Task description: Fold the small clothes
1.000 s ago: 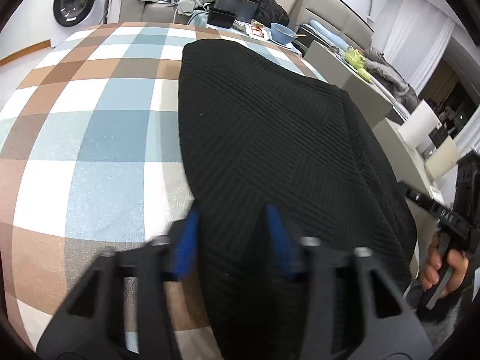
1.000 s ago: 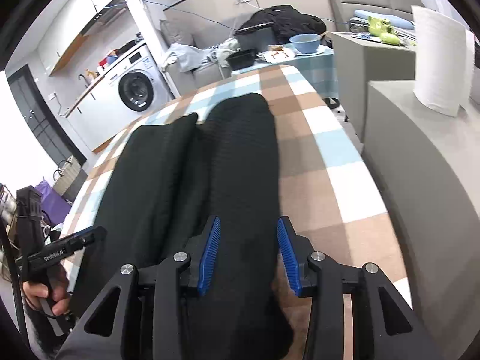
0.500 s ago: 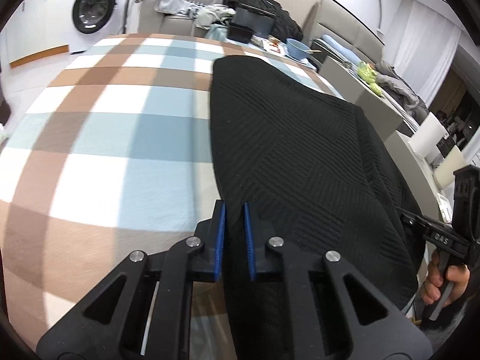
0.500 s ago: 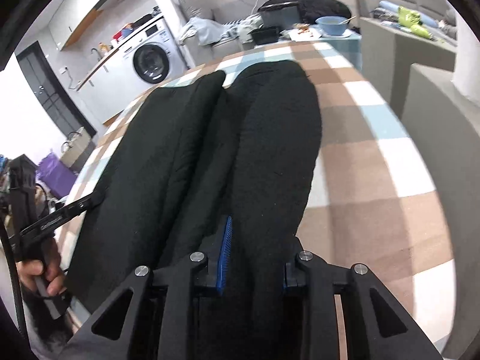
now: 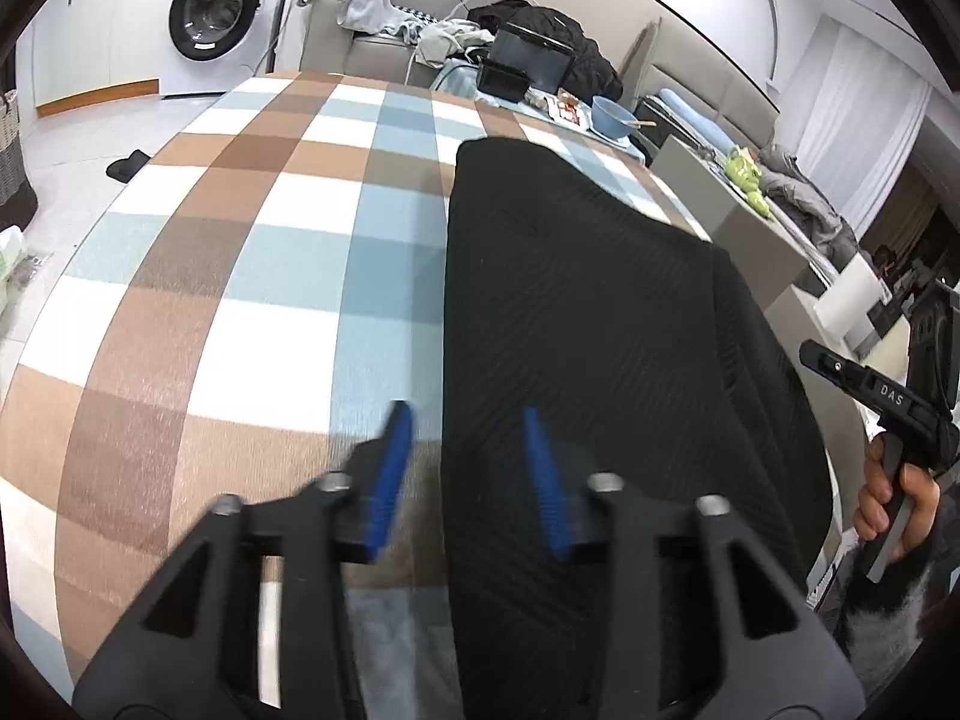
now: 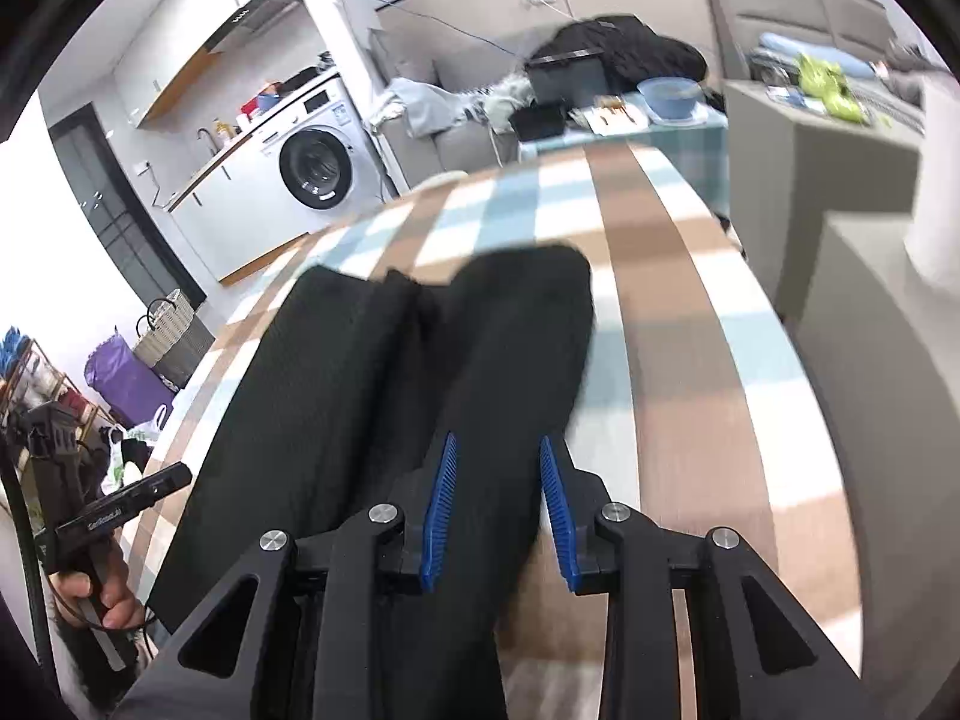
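A black ribbed garment (image 5: 588,324) lies flat and lengthwise on the checked tablecloth (image 5: 240,276). In the right wrist view the garment (image 6: 384,384) shows two long lobes with a crease between them. My left gripper (image 5: 468,462) is open, its blue pads either side of the garment's left near edge, holding nothing. My right gripper (image 6: 498,498) is open over the garment's right near edge, holding nothing. The right gripper also shows at the right edge of the left wrist view (image 5: 864,390).
The checked tablecloth (image 6: 672,324) stretches right of the garment. Behind the table stand a washing machine (image 5: 210,12), a sofa with clothes, a black box (image 5: 528,60) and a blue bowl (image 5: 612,114). A grey counter (image 6: 840,138) stands to the right.
Both grippers were shut on the garment's near edge half a second ago and have opened and let it go. Both have drawn back and up a little.
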### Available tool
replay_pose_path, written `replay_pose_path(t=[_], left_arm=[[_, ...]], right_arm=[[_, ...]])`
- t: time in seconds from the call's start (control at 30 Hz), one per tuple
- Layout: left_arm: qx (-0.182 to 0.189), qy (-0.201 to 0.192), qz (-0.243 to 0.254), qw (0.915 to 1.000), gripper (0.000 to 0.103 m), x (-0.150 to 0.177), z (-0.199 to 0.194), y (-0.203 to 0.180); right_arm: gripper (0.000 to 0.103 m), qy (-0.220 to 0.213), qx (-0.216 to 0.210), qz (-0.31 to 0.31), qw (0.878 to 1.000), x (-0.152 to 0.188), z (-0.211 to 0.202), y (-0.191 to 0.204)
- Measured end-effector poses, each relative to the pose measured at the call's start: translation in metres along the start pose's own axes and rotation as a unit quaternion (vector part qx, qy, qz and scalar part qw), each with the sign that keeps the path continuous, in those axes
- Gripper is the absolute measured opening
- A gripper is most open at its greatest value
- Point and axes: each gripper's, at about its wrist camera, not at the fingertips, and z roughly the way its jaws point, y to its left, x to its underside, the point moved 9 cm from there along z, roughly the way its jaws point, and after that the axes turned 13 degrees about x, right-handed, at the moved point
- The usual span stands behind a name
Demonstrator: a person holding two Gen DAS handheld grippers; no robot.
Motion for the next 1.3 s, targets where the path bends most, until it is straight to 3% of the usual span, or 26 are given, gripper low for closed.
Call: replay_pose_path(t=[0.13,0.27,0.43,0.67,0.83,0.97,1.17,1.3], left_arm=[[0.009,0.003,-0.006,0.9999,0.048,-0.005,0.002,-0.002],[0.006,0.011,-0.008,0.9999,0.050,-0.003,0.005,-0.003],[0.007,0.012,-0.011,0.9999,0.051,-0.004,0.008,0.001],[0.009,0.016,-0.018,0.9997,0.051,-0.001,0.011,0.007],[0.009,0.015,-0.022,0.9996,0.051,-0.002,0.011,0.009],[0.011,0.019,-0.025,0.9995,0.051,-0.001,0.013,0.010],[0.013,0.022,-0.029,0.9993,0.051,0.000,0.016,0.011],[0.012,0.023,-0.032,0.9992,0.051,0.000,0.016,0.012]], right_arm=[[0.030,0.000,-0.013,-0.040,0.999,-0.014,0.012,0.027],[0.030,0.051,-0.016,-0.086,0.995,-0.005,0.054,0.051],[0.030,0.076,-0.024,-0.130,0.988,0.003,0.073,0.073],[0.031,0.096,-0.041,-0.106,0.989,-0.025,0.097,0.081],[0.030,0.085,-0.059,-0.062,0.993,-0.040,0.104,0.078],[0.031,0.092,-0.043,-0.028,0.994,-0.042,0.105,0.064],[0.037,0.094,-0.076,-0.070,0.990,-0.033,0.095,0.084],[0.036,0.081,-0.068,-0.091,0.990,-0.034,0.096,0.093]])
